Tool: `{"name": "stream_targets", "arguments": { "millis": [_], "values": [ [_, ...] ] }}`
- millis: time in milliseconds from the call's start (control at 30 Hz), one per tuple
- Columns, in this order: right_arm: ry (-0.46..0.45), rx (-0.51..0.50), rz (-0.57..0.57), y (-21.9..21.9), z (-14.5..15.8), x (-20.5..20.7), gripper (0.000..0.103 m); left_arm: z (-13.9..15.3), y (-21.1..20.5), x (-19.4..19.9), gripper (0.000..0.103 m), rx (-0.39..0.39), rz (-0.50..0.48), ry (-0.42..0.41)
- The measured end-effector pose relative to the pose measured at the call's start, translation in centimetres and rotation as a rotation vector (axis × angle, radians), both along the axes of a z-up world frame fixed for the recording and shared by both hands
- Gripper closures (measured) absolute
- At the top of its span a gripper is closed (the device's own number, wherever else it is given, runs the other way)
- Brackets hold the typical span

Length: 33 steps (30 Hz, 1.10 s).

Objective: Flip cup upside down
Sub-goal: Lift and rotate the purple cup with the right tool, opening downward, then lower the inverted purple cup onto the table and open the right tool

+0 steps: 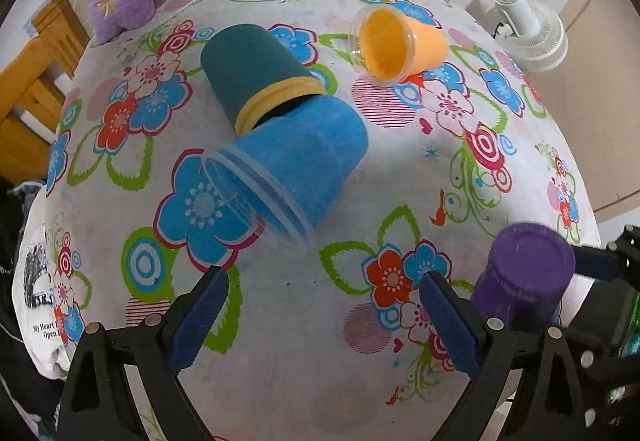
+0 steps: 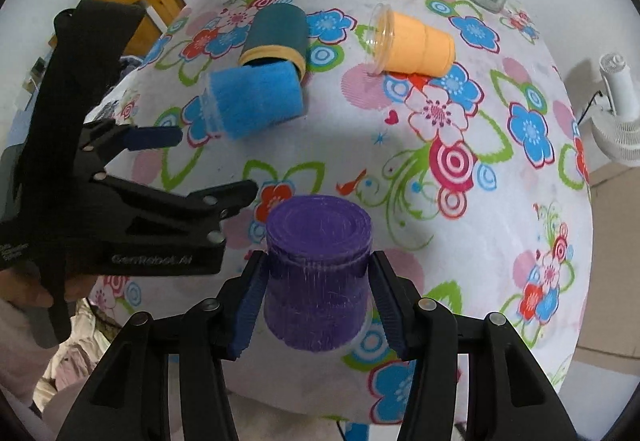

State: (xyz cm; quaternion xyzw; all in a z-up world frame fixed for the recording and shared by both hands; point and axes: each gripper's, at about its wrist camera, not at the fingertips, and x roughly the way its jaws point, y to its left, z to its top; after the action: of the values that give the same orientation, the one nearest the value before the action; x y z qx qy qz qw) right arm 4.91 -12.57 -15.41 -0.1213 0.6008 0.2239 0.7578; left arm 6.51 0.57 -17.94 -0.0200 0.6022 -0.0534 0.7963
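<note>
Left wrist view: my left gripper (image 1: 324, 315) hangs with jaws apart, holding nothing, above the flowered tablecloth (image 1: 400, 169). The fuzzy purple cup (image 1: 528, 273) stands base-up to its right.

Right wrist view: my right gripper (image 2: 316, 297) brackets that purple cup (image 2: 318, 273), pads (image 2: 250, 305) seemingly touching its sides. I'd judge it already inverted, so I should settle it flat, then spread the jaws evenly without dragging.
</note>
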Motion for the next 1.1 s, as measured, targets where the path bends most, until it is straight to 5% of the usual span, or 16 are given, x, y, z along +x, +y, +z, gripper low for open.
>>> {"name": "stream_targets", "arguments": {
  "millis": [533, 1100],
  "values": [
    [-0.252, 0.065, 0.016, 0.9, 1.7, 3.3, 0.049, 1.4, 1.2, 0.7, 0.006, 0.001, 0.105, -0.025],
    [-0.478, 0.166, -0.192, 0.0, -1.6, 3.7, 0.049, -0.3, 0.7, 0.5, 0.006, 0.067, 0.114, -0.02]
  ]
}}
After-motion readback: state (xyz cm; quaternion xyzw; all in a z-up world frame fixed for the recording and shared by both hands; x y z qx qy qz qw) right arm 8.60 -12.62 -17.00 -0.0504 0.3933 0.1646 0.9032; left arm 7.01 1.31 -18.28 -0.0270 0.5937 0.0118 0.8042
